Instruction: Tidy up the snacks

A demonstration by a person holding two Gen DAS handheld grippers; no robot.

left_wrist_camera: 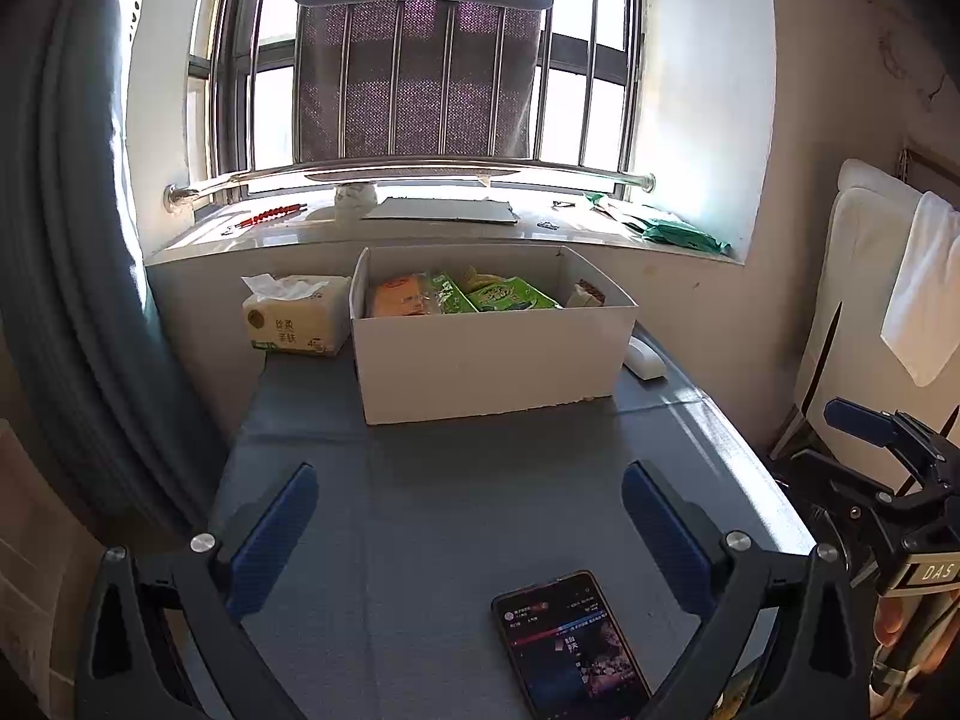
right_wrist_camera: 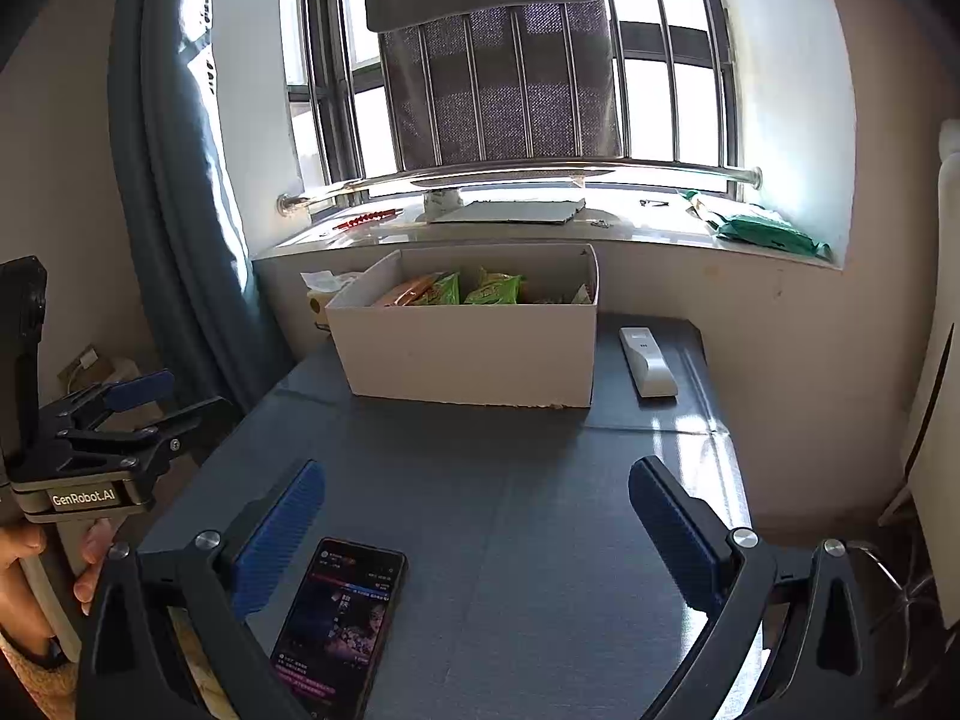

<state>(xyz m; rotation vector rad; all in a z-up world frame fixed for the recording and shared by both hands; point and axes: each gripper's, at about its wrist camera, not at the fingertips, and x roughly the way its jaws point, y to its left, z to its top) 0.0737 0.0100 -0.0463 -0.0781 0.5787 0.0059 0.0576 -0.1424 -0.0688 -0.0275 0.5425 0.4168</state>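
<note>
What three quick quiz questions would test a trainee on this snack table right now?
1. True or false: the left gripper and the right gripper are both open and empty.
2. Where are the snack packets? A) in the white box B) on the windowsill
3. What lies on the table between the grippers?

Key: 1 true; 2 A; 3 phone.
</note>
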